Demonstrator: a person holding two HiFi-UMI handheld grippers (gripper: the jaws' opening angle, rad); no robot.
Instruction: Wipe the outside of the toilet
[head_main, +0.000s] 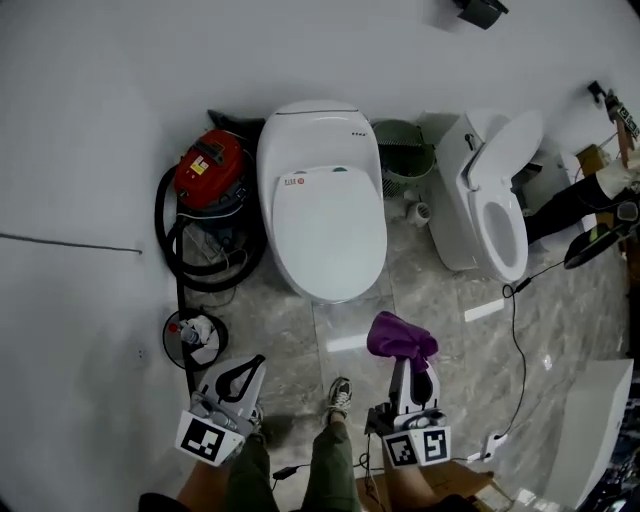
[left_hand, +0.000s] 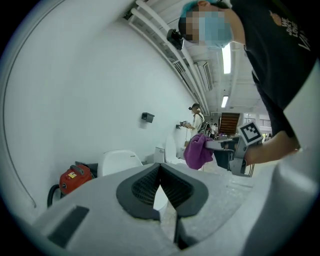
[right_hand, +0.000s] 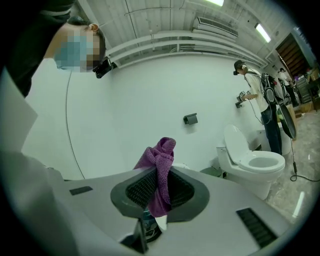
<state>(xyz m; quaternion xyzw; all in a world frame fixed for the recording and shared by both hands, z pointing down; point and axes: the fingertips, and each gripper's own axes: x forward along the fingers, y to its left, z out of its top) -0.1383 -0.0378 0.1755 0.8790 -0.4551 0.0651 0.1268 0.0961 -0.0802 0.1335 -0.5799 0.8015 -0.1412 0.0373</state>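
The white toilet (head_main: 325, 200) with its lid down stands against the wall ahead; the left gripper view shows it low at the left (left_hand: 117, 160). My right gripper (head_main: 408, 362) is shut on a bunched purple cloth (head_main: 400, 338), held in the air well short of the toilet's front. The cloth (right_hand: 161, 155) hangs between the dark pads (right_hand: 142, 187) of that gripper (right_hand: 161, 175). My left gripper (head_main: 256, 362) is lower left of the bowl, apart from it. Its jaws (left_hand: 160, 170) meet at the tips with nothing between them. The cloth (left_hand: 197, 150) also shows there.
A red vacuum (head_main: 210, 170) with a black hose sits left of the toilet, a green bin (head_main: 403, 150) to its right. A second toilet (head_main: 495, 210) with raised lid stands further right. A person (head_main: 590, 195) is at the far right. A cable (head_main: 520, 340) crosses the floor.
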